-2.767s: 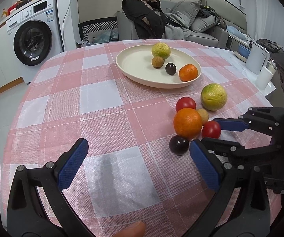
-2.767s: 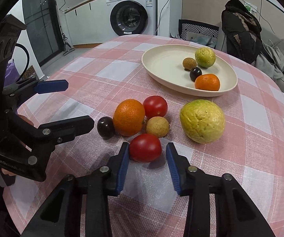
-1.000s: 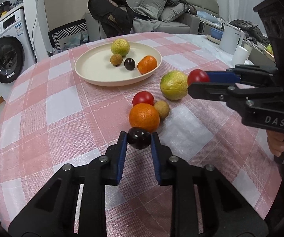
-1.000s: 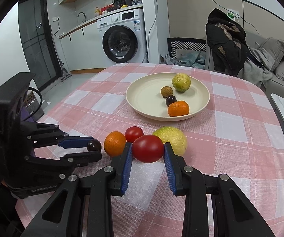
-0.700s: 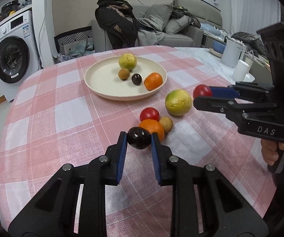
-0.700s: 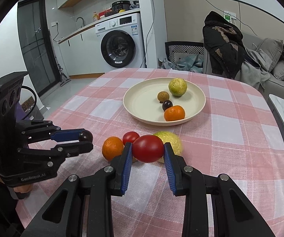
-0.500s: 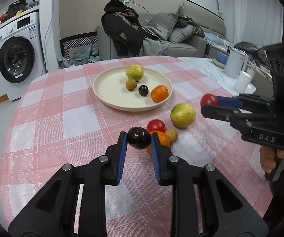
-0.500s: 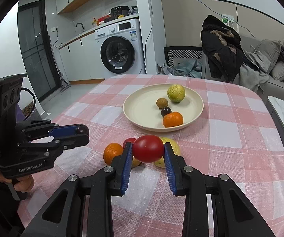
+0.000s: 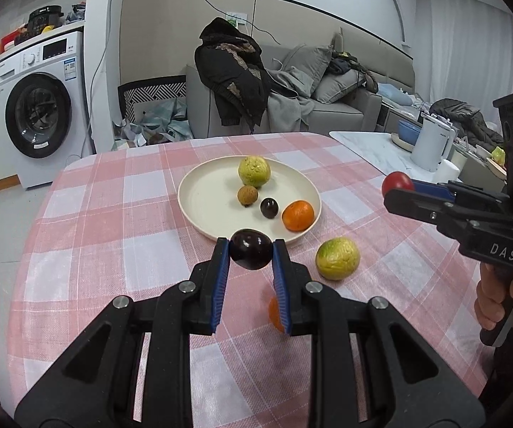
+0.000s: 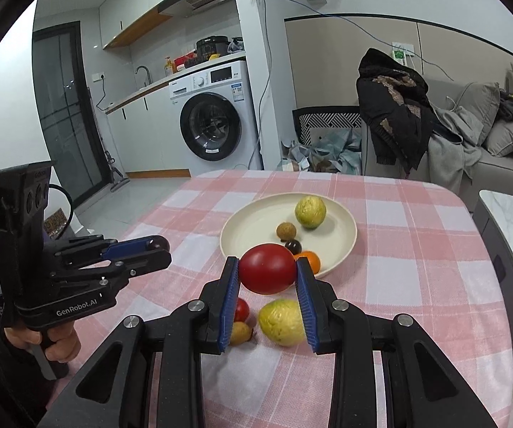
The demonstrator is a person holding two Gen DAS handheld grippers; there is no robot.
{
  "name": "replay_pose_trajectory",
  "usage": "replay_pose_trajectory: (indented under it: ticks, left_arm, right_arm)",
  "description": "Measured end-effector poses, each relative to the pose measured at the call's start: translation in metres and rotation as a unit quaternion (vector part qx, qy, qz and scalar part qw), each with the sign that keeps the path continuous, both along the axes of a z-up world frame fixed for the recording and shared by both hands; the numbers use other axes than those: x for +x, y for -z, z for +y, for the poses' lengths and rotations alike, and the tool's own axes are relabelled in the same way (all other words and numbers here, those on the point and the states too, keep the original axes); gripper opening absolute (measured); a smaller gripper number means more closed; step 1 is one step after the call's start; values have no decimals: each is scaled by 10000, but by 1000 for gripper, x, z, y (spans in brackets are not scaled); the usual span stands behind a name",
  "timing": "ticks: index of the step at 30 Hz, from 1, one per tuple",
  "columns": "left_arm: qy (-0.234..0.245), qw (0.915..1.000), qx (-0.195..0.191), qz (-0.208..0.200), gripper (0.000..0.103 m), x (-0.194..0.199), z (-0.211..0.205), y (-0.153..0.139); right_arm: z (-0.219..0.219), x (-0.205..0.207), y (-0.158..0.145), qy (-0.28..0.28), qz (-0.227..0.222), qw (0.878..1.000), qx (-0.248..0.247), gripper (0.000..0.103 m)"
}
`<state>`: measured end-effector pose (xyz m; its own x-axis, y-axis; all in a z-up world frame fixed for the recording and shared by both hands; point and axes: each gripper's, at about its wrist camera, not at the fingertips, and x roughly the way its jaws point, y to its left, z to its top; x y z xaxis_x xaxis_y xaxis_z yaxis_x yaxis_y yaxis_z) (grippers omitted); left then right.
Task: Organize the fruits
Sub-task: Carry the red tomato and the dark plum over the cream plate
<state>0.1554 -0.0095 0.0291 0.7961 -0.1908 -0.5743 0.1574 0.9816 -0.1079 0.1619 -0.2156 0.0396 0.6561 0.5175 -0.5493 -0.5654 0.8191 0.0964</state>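
Pink-and-white checked cloth (image 9: pixel 113 214) covers bench. White washing machine (image 10: pixel 217 117) stands by wall, round dark door in front. Pots and bottles sit on top of it. Sink tap (image 10: pixel 144 71) on white counter beside it. Dark glass door (image 10: pixel 65 107) far left. Black jacket (image 9: pixel 235 71) hangs over end of grey sofa (image 9: pixel 345 107). Grey cushions (image 9: pixel 313 60) and grey blanket on sofa. Zigzag-pattern chair back (image 9: pixel 153 96) behind bench. White kettle (image 9: pixel 431 142) on marble side table (image 9: pixel 374 149), near blue bowl (image 9: pixel 408 130).
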Motion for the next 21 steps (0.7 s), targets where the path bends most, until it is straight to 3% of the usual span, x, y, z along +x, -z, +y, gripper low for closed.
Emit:
replay_pose_trajectory:
  ticks: [21]
  left_arm:
    - [-306,9995,-38,-42,21,75,2,0]
  right_arm:
    - [2,63,-18,211,-108,9995,186,32]
